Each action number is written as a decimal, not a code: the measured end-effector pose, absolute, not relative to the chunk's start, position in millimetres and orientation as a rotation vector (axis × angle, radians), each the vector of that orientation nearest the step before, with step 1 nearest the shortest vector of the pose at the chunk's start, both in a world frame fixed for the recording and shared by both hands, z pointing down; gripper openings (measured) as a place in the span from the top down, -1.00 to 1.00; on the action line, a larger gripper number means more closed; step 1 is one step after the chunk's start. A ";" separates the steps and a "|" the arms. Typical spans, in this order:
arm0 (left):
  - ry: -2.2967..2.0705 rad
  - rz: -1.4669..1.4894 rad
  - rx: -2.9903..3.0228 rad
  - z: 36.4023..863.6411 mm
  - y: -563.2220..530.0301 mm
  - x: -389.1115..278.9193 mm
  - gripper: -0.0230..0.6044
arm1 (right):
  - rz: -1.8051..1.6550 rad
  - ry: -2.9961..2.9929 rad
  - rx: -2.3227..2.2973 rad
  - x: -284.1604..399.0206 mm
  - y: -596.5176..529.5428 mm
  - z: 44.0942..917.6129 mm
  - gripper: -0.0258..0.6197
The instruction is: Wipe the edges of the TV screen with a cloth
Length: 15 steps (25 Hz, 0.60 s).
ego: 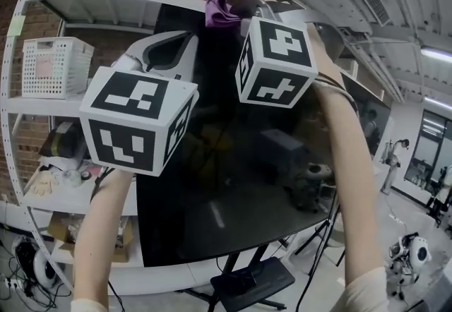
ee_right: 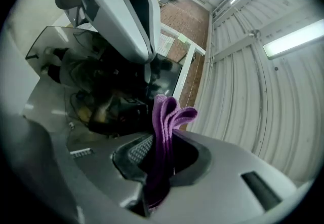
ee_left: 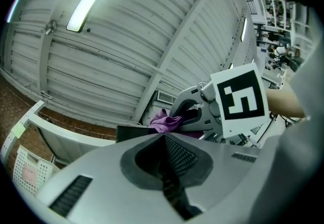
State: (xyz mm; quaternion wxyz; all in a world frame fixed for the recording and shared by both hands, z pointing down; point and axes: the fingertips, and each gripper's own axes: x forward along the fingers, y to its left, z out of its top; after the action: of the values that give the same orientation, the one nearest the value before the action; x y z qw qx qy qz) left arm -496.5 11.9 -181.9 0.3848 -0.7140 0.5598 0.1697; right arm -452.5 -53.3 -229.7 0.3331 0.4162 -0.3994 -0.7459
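The TV screen (ego: 240, 162) is a large black panel tilted in front of me on a stand. My right gripper (ego: 232, 6) is up at the screen's top edge, shut on a purple cloth (ego: 220, 11). In the right gripper view the folded cloth (ee_right: 166, 126) sticks up from between that gripper's (ee_right: 161, 139) jaws, with the dark screen (ee_right: 101, 91) beyond. My left gripper (ego: 189, 37) is just left of the cloth, near the top edge, shut with nothing in it. Its own view shows its closed jaws (ee_left: 164, 139), the cloth (ee_left: 164, 120) and the right gripper (ee_left: 195, 109) ahead.
A white shelf rack (ego: 42, 102) stands left of the TV and holds a white basket (ego: 51, 67) and boxes. The TV's black stand base (ego: 247, 284) and cables lie on the floor below. A small white robot (ego: 411, 253) is at the lower right.
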 end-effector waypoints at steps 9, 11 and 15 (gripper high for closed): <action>1.326 0.449 -1.953 -173.8 -31.1 -369.2 0.88 | -1.841 -1.023 1.151 -315.9 -112.3 -227.4 0.75; 1.291 0.479 -1.988 -173.4 -40.6 -331.2 0.88 | -1.820 -0.996 1.166 -278.0 -127.5 -227.6 0.75; 1.227 0.497 -2.034 -169.9 -71.2 -256.1 0.88 | -1.760 -0.986 1.175 -209.5 -169.1 -226.1 0.75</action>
State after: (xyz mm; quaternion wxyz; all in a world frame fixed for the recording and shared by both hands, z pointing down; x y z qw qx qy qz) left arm -256.1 -71.2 -169.9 0.3499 -0.7852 0.4736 0.1919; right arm -209.5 -169.1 -226.1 0.3925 0.4627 -0.3886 -0.6935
